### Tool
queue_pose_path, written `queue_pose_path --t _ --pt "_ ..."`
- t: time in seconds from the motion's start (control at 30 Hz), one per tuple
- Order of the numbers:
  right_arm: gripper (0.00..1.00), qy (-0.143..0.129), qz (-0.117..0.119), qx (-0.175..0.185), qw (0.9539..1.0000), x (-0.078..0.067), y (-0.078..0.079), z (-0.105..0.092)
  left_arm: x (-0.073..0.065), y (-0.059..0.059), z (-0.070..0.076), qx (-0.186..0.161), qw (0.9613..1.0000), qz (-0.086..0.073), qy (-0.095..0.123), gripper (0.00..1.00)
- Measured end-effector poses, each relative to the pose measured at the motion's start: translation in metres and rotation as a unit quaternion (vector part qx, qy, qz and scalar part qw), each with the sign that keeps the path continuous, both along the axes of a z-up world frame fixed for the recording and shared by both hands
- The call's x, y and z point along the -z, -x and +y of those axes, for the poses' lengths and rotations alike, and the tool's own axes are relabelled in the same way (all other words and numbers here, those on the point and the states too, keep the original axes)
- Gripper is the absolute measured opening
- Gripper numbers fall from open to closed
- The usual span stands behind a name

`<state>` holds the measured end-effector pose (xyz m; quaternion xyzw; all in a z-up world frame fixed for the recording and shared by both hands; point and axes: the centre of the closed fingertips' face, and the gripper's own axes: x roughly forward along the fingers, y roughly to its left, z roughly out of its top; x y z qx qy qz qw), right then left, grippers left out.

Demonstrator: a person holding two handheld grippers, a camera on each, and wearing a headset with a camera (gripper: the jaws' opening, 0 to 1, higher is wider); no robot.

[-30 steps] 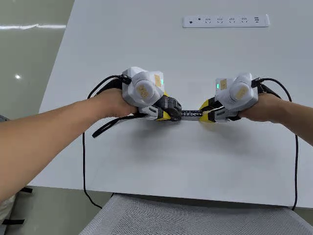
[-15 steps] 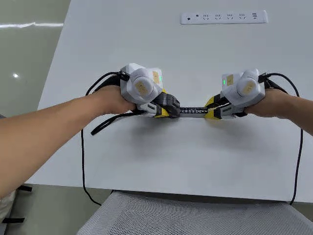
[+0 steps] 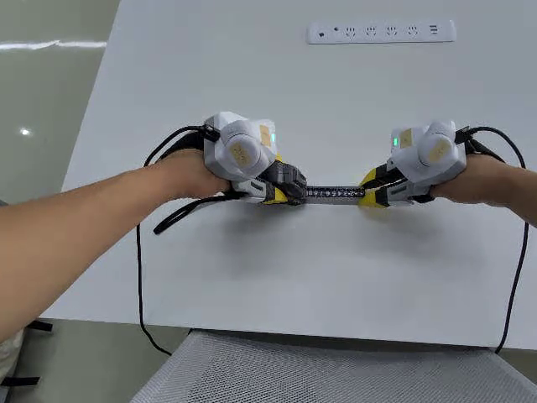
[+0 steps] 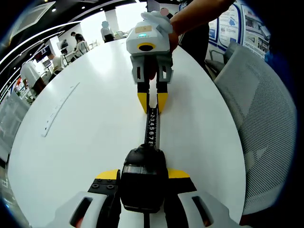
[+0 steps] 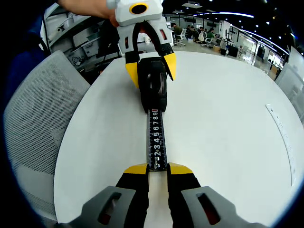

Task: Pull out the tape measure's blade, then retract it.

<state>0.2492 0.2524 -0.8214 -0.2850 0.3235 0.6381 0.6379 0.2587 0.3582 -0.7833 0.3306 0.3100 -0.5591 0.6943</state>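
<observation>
Head view | I see left gripper [image 3: 279, 186] clamped around tape measure [image 3: 294, 179] at table [image 3: 336, 101] middle | right gripper [image 3: 370, 194] pinching blade [image 3: 334, 193] tip, short length out | risk: thin pinch slips, blade snaps back

We find the tape measure [image 3: 288, 181] central on the table [image 3: 336, 277], blade [image 3: 334, 192] running right, power strip [image 3: 382, 32] along the far edge.

table [image 3: 336, 269]: white, smooth, matt, faint sheen
tape measure case [image 5: 153, 83]: black plastic, glossy, catching the light
blade [image 4: 152, 128]: thin, dark, metal-looking, satin, printed white numerals
left gripper [image 4: 144, 174], right gripper [image 5: 157, 169]: white hard-plastic shells, semi-gloss, with matt yellow jaw tips
chair [image 3: 336, 374], 6 o'clock: grey woven mesh, rough
power strip [image 3: 382, 32], 12 o'clock: smooth white plastic
</observation>
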Motion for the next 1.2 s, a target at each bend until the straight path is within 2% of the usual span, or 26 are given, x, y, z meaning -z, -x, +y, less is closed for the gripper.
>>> queue_pose_path --t 1.2 --pt "0.09 0.016 0.003 0.003 0.9999 0.000 -0.001 -0.040 -0.002 0.001 0.000 0.003 1.0000 -0.001 -0.004 0.30"
